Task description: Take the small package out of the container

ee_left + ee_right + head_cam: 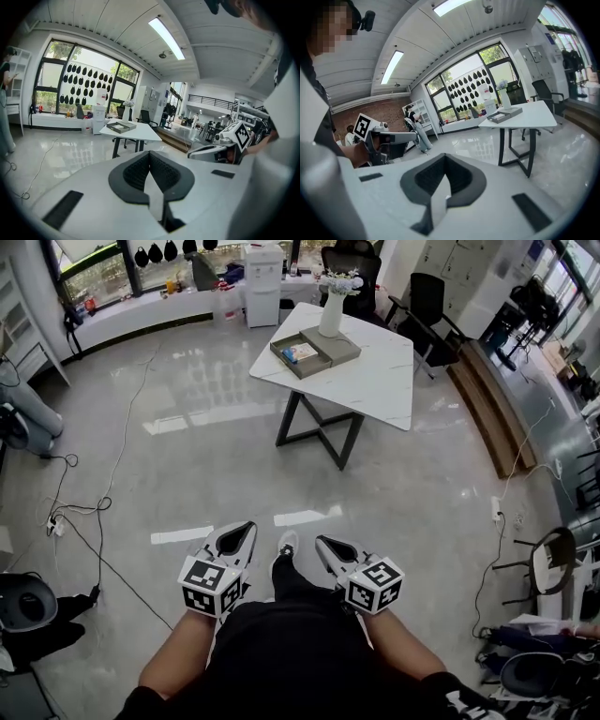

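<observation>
Left tool (247, 528) and right tool (321, 541) are held closed and empty, far from the counter (375, 381); the small package (300, 353) in the container (341, 345) is judged light, best pinched edgewise.

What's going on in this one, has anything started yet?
A person stands on the floor, well short of the white table, holding the left gripper and right gripper low in front of the body, both shut and empty. The small package lies in the grey container on the table, beside a white vase. It is not yet taken out.
</observation>
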`<state>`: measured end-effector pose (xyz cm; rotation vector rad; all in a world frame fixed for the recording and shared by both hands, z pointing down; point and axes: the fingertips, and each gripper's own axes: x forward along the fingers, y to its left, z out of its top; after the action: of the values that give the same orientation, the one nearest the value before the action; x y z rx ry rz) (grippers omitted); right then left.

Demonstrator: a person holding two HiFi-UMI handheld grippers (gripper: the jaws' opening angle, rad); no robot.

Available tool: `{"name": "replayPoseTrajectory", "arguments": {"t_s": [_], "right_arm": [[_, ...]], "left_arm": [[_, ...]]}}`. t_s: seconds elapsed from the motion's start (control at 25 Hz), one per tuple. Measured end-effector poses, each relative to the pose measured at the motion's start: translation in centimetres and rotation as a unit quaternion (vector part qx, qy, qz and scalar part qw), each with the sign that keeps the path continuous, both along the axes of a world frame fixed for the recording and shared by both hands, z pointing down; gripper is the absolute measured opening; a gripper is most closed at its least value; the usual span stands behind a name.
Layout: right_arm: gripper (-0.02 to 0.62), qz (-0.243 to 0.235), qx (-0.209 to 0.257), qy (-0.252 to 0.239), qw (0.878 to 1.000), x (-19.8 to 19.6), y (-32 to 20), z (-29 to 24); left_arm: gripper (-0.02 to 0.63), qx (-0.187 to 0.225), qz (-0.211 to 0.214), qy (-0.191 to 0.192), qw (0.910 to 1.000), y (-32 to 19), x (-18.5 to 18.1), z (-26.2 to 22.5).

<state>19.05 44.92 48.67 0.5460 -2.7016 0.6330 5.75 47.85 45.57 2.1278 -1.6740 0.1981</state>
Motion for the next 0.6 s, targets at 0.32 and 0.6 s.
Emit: {"name": "replayPoseTrajectory", "arguments": {"t_s": [0.32,0.6], "right_arm": [[0.0,-0.014,-0.014,-0.011,1.0,-5.1,-7.4,0.0],[0.0,-0.013,0.012,-0.001,1.0,-7.8,-16.3,-1.4]], "left_arm": [[0.002,-0.012,-0.027,0.009,0.9995,-6.5,-5.2,0.7],[0.002,-0.007,-0.01,-0.01,0.9999,-15.0,-7.3,-1.3]]}}
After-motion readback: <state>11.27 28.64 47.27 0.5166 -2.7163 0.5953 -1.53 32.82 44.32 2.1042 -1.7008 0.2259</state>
